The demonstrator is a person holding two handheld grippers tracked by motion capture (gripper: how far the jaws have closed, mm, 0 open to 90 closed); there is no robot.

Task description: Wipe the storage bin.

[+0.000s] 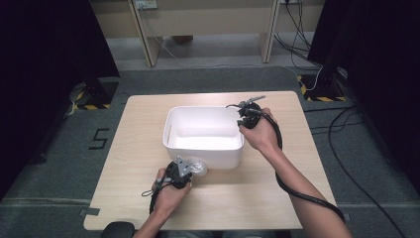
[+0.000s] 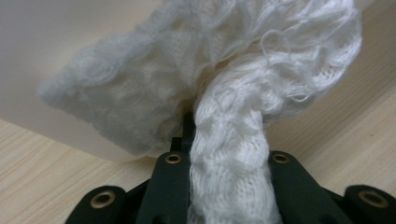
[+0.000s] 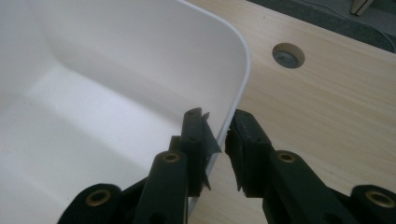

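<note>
so the thing being handled here is a white knit cloth, fluffy and loose, and the left gripper has its fingers clenched on a bunched rope of it, with the rest flopping out against the outside of the white bin. from the high view it sits at the bin's near wall, low on the tabletop, just beside the left hand. i'd guess it's very light and totally limp, so it'll sag and trail from wherever it's pinched, and the loose loops look like they could snag on a finger edge or the bin rim. grabbing a thick gathered fold like this seems the safe bet, a single layer would probably slip out. the right gripper straddles the bin's right wall near the far corner, one finger inside and one outside, closed on the thin rim as far as i can tell, so that side looks like it's steadying the bin. the bin is empty and open on top, so loads of room to drop into, the cloth just has to clear the near rim. tabletop around is bare, edges well away on both sides.
</note>
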